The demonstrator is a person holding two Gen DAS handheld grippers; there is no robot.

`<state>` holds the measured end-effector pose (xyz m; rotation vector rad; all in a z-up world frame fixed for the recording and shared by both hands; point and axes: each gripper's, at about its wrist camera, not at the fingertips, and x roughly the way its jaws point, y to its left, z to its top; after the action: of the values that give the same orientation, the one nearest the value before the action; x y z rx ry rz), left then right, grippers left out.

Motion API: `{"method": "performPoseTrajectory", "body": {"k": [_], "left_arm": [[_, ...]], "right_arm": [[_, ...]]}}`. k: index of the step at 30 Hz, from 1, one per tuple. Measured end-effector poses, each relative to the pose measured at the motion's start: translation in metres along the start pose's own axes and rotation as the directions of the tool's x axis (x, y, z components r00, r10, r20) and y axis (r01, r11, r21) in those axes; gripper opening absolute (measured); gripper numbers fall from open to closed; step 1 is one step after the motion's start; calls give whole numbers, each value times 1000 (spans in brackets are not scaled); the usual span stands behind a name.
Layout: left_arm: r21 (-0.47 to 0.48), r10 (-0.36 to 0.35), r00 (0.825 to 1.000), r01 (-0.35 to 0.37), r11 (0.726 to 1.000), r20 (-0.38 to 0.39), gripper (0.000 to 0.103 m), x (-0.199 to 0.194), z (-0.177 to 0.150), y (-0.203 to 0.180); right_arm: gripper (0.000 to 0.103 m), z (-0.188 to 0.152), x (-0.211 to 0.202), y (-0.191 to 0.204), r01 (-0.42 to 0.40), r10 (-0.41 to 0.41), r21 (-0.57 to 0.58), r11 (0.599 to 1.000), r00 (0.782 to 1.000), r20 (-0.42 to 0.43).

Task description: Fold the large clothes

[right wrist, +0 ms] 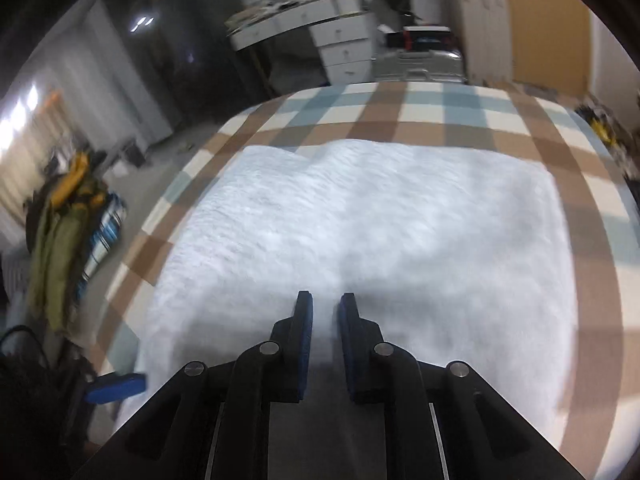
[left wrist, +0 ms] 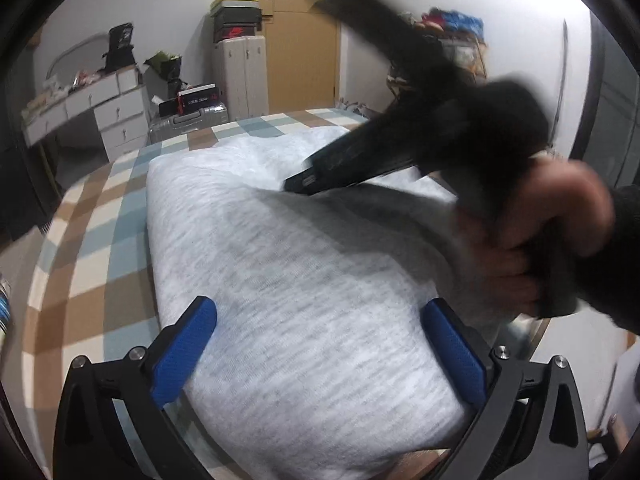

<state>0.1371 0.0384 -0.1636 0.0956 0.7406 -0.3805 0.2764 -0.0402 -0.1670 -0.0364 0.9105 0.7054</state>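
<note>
A light grey garment (left wrist: 300, 260) lies folded into a thick rectangle on the checked bed cover (left wrist: 100, 240). My left gripper (left wrist: 320, 308) is open wide, its blue pads (left wrist: 188, 344) standing apart over the near end of the garment with nothing pinched. In the left wrist view my right gripper (left wrist: 298, 184), blurred and held by a hand (left wrist: 540, 232), comes in from the right with its tip at the cloth's far part. Seen from the right wrist, the right gripper (right wrist: 326, 298) hovers over the garment (right wrist: 380, 220) with only a narrow gap between its pads and no cloth in it.
The bed cover (right wrist: 400, 116) ends a short way beyond the garment. Past it stand a white dresser (left wrist: 100, 100), a silver suitcase (left wrist: 188, 120) and a wooden door (left wrist: 300, 40). Clothes lie piled on the floor (right wrist: 68, 232) to the left of the bed.
</note>
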Motion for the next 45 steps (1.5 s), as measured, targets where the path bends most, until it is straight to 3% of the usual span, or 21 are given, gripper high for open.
{"method": "performPoseTrajectory", "body": {"k": [4, 6, 9, 11, 12, 15, 18, 19, 21, 24, 27, 29, 31, 34, 36, 38, 39, 40, 41, 43, 45], "left_arm": [[-80, -62, 998, 61, 995, -5, 100, -16, 2, 18], [-130, -118, 993, 117, 985, 3, 100, -29, 1, 25], [-116, -108, 991, 98, 988, -81, 102, -12, -5, 27], [-133, -107, 991, 96, 987, -83, 102, -10, -5, 28], [-128, -97, 990, 84, 988, -98, 102, -11, -3, 24], [-184, -88, 989, 65, 981, -120, 102, -18, -1, 23], [-223, -101, 986, 69, 972, -133, 102, -10, -4, 27], [-217, -95, 986, 64, 974, -136, 102, -8, -5, 25], [-186, -74, 988, 48, 981, -136, 102, -6, -5, 20], [-207, -88, 987, 59, 977, -132, 102, -5, -5, 25], [-213, -91, 989, 64, 975, -121, 102, -6, -7, 26], [-211, -90, 990, 65, 975, -109, 102, -6, -8, 25], [-205, -80, 992, 60, 977, -94, 102, -6, -9, 24], [-219, -92, 992, 70, 973, -89, 102, -10, -8, 27], [-270, -147, 984, 115, 956, -100, 102, -15, -6, 38], [-334, -240, 966, 194, 922, -101, 102, -20, -3, 57], [-371, -278, 956, 227, 900, -89, 102, -22, 1, 70], [-392, -295, 952, 242, 888, -81, 102, -23, 6, 82], [-399, -303, 949, 246, 883, -85, 102, -21, 10, 90], [-425, -336, 937, 267, 865, -95, 102, -13, 20, 110], [-463, -420, 895, 313, 830, -149, 102, 7, 27, 125]], "right_arm": [[17, -29, -62, 13, -47, 54, -68, 997, 993, 109], [20, -56, -71, 18, -42, 50, -89, 995, 995, 90], [21, -98, -48, -3, -85, 82, 44, 995, 995, 61], [21, -122, -49, -17, -179, 150, 181, 967, 975, 167], [20, -128, -46, -15, -189, 162, 196, 962, 976, 145], [20, -128, -61, 3, -97, 84, 111, 989, 990, 114], [32, -128, -79, -2, -103, 74, 154, 983, 980, 185], [33, -130, -71, -8, -90, 58, 188, 978, 984, 168], [26, -140, -51, -14, -120, 92, 210, 970, 986, 139], [25, -135, -59, 4, -28, 5, 185, 982, 993, 120], [27, -135, -79, 11, -30, -6, 191, 981, 983, 186], [32, -136, -73, 5, 47, -85, 211, 976, 980, 178], [32, -138, -53, 2, 31, -62, 202, 979, 987, 149], [35, -124, -55, 18, 99, -113, 122, 988, 987, 111], [35, -107, -68, 13, 18, -35, 143, 990, 992, 122], [53, -100, -94, -1, -34, 1, 174, 984, 982, 188], [80, -86, -108, -12, -9, -40, 206, 979, 971, 234], [99, -79, -119, -26, 7, -71, 236, 972, 963, 261], [100, -70, -120, -39, 2, -75, 259, 966, 959, 274], [99, -44, -101, -63, -51, -4, 262, 964, 979, 205], [98, -22, -68, -91, -106, 75, 311, 944, 991, 112]]}}
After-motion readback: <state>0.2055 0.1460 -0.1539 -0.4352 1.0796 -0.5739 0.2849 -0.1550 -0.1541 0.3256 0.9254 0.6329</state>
